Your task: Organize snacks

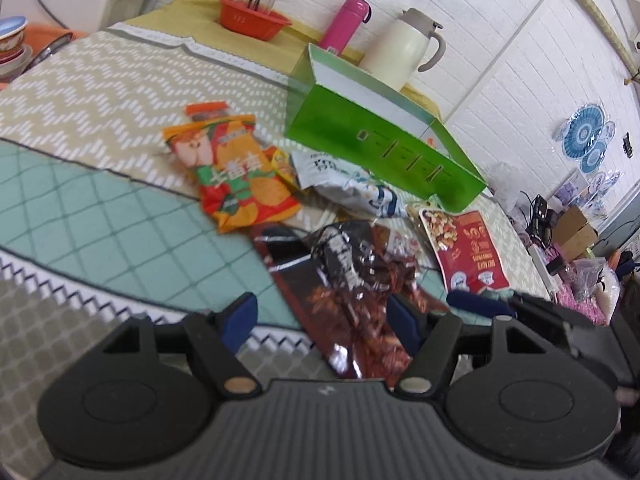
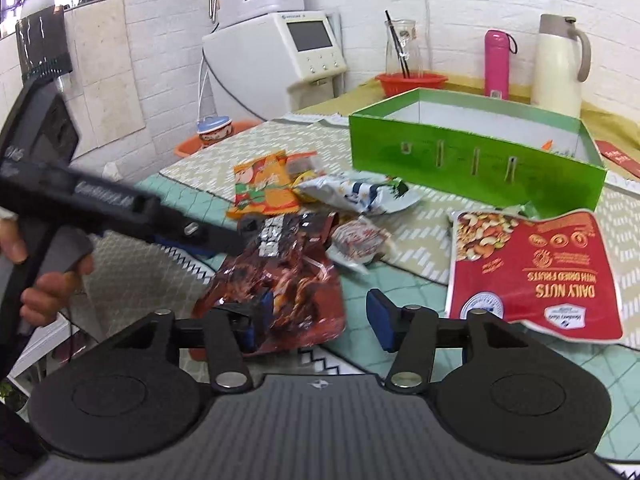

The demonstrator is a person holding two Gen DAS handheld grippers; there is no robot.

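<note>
Several snack bags lie on the patterned tablecloth in front of an open green box (image 1: pixel 384 148) (image 2: pixel 476 156). A dark brown foil bag (image 1: pixel 352 288) (image 2: pixel 280 276) lies nearest. My left gripper (image 1: pixel 322 320) is open, its fingers on either side of this bag's near end. My right gripper (image 2: pixel 320 316) is open, just right of the same bag. An orange bag (image 1: pixel 236 172) (image 2: pixel 264 184), a white-blue bag (image 1: pixel 352 184) (image 2: pixel 360 192) and a red nuts bag (image 1: pixel 468 252) (image 2: pixel 536 272) lie around it. The left gripper's body (image 2: pixel 120 204) shows in the right wrist view.
A cream jug (image 1: pixel 404 48) (image 2: pixel 560 68), a pink flask (image 1: pixel 344 24) (image 2: pixel 498 64) and a red bowl (image 1: pixel 252 20) (image 2: pixel 412 82) stand behind the box. A white appliance (image 2: pixel 276 56) is at the back left. Clutter (image 1: pixel 572 240) lies past the table's right edge.
</note>
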